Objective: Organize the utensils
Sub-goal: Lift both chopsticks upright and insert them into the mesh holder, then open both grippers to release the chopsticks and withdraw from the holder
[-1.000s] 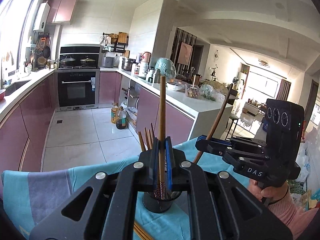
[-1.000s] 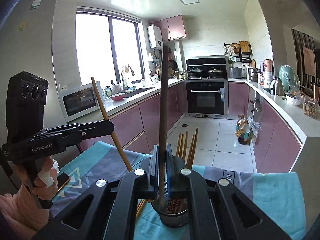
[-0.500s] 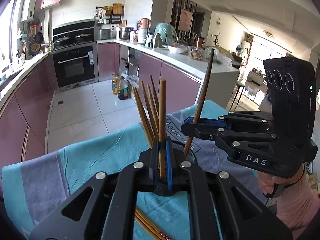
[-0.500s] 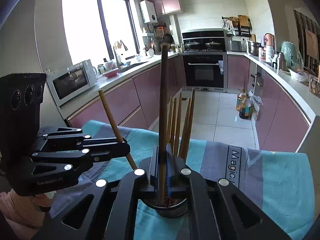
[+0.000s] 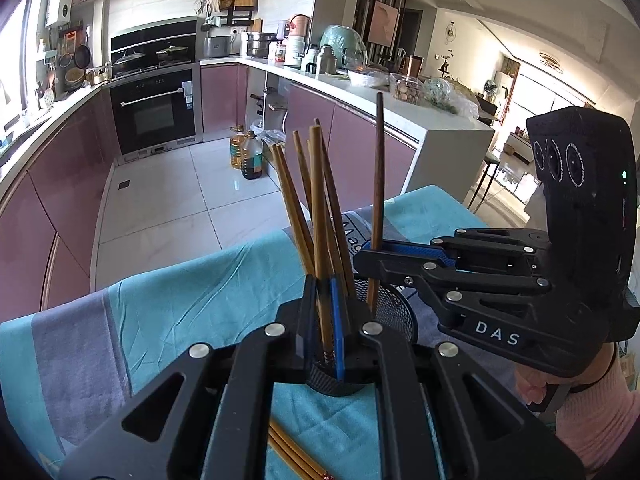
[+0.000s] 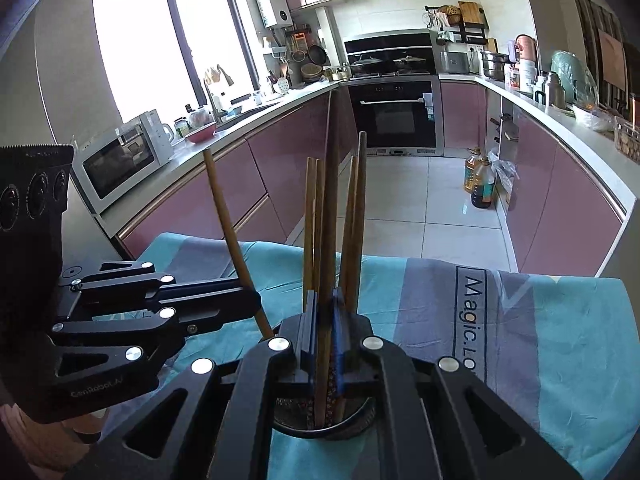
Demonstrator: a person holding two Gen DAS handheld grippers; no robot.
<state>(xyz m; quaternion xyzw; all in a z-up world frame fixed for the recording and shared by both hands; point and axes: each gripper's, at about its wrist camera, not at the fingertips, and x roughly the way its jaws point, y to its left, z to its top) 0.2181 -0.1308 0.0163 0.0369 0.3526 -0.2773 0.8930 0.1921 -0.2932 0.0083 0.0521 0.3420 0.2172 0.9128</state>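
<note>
- Left wrist view: the left tool [image 5: 324,312] is clenched on a light chopstick [image 5: 320,216], which stands nearly upright between its fingers; the stick's patterned lower end reaches down into the holder [image 5: 396,312].
- In the same view the right tool [image 5: 370,258] comes in from the right, held by a hand [image 5: 536,384] in a pink sleeve [image 5: 596,412]. It is clenched on a dark chopstick [image 5: 378,168], upright, its lower end inside the holder's mesh rim.
- The holder is a black mesh cup standing on the desk [image 5: 192,304], mostly hidden behind the left tool's fingers. Several more light chopsticks [image 5: 290,196] stand in it, fanned out and leaning away from the camera.
- Loose chopsticks [image 5: 296,456] lie flat on the cloth just in front of the holder, partly under the left tool's frame.
- Right wrist view: the right tool [image 6: 326,316] grips the dark chopstick [image 6: 331,184] between its fingers, the decorated lower end down inside the holder [image 6: 360,420], whose rim shows just below the fingertips.
- Four light chopsticks [image 6: 356,208] stand in the holder beside it, two on each side of the dark one.
- The left tool [image 6: 256,304] enters from the left, clenched on its light chopstick [image 6: 228,224], which tilts up and to the left; its lower end passes behind the right tool, so the tip cannot be seen in this view.
- The desk [image 6: 560,340] is covered with a teal and grey cloth printed with letters.
</note>
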